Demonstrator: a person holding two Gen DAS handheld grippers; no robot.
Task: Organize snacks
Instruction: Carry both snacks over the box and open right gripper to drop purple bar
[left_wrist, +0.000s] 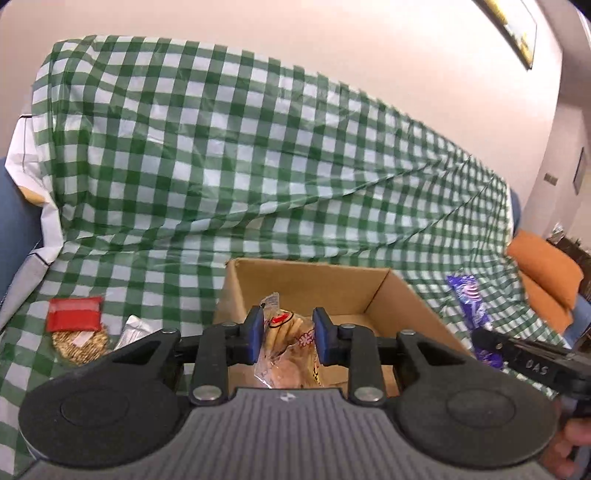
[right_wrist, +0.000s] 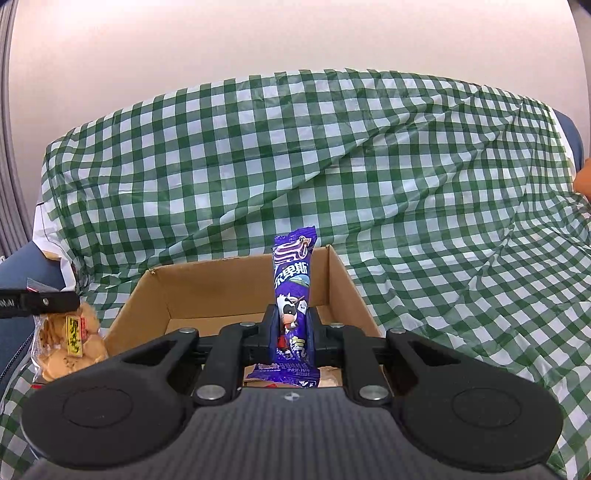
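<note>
right wrist: gripper (right_wrist: 291, 334) tilted over box (right_wrist: 236, 284)

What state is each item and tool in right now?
Cardboard box: open.
Biscuit bag: sealed, held over the box.
Purple snack bar: upright, gripped.
Left tool: closed on the biscuit bag.
Right tool: closed on the purple snack bar.
Red packet: lying on the checked cloth.

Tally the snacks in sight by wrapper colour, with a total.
Purple: 1, the packet in the right gripper.
Clear: 2, the pastry bag between the left gripper fingers, and the round biscuit.
Red: 1, the packet.
White or silver: 1, the wrapper.
Total: 5
</note>
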